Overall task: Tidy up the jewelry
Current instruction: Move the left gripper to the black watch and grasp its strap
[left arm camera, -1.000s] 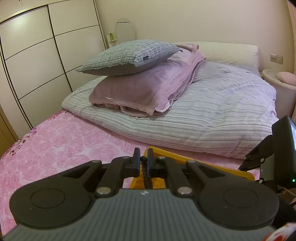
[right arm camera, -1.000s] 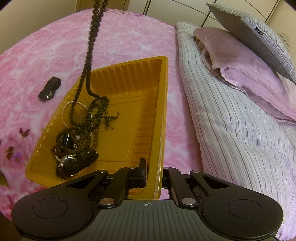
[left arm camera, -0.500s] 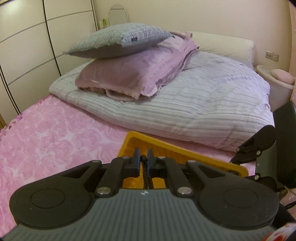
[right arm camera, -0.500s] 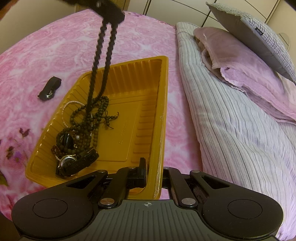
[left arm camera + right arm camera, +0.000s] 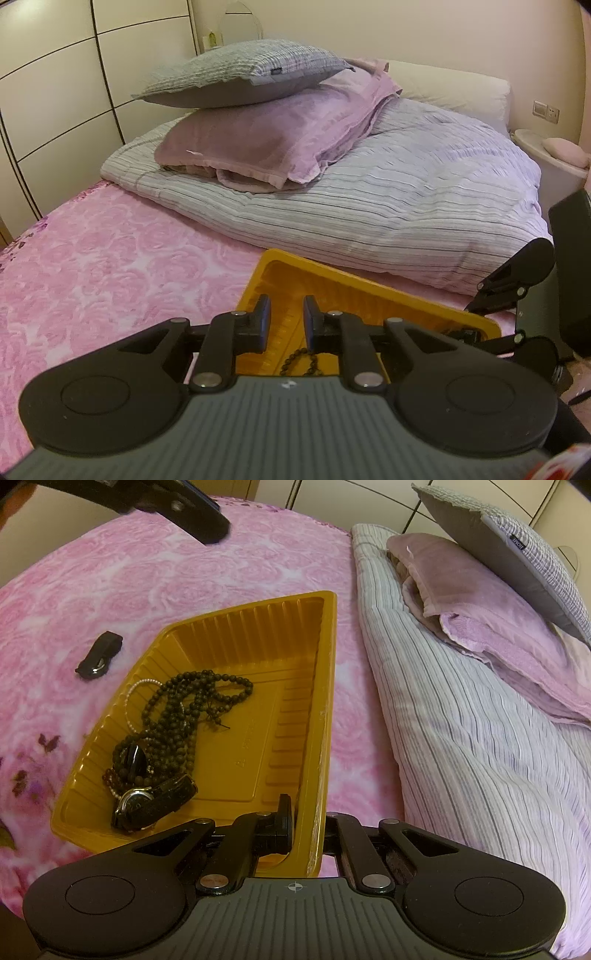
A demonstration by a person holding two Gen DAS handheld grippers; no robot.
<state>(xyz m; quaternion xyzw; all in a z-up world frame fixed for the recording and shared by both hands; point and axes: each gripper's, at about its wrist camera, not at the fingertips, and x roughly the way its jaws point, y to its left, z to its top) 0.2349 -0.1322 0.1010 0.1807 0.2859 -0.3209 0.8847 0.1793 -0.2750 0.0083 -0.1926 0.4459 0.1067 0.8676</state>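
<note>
Left gripper (image 5: pixel 286 321): fingers parted with a clear gap, nothing between them; it hangs above the yellow tray (image 5: pixel 369 291), and a loop of dark bead necklace (image 5: pixel 301 360) lies in the tray below the gap.
Left gripper, from the right wrist view: only a black piece of it (image 5: pixel 184 513) shows at the top left edge, high over the pink bedspread (image 5: pixel 258 565).
Black clip (image 5: pixel 99 655): lies on the bedspread left of the tray, apart from its rim.
Jewelry: the dark bead necklace (image 5: pixel 184 709) is heaped in the tray's left half, over a thin pale bead strand (image 5: pixel 135 690); a wristwatch (image 5: pixel 147 803) lies at the near left corner, touching the beads.
Tray floor: the right half is bare ribbed plastic.
Right gripper (image 5: pixel 308 823): clamped on the tray's near right wall, one finger inside the tray and the other outside it.
Edges: the tray's right rim (image 5: pixel 330 686) runs near the striped duvet (image 5: pixel 480 738), with a strip of bedspread between them.
Open room: wide bedspread to the left of and beyond the tray.
Pillows: a mauve pillow (image 5: pixel 266 140) rests on the duvet, with a grey pillow (image 5: pixel 240 70) on top.
View difference: the left wrist view shows the wardrobe doors (image 5: pixel 55 92) and a bedside shelf (image 5: pixel 546 155); the right wrist view alone shows the clip, the watch and the grip on the tray.
</note>
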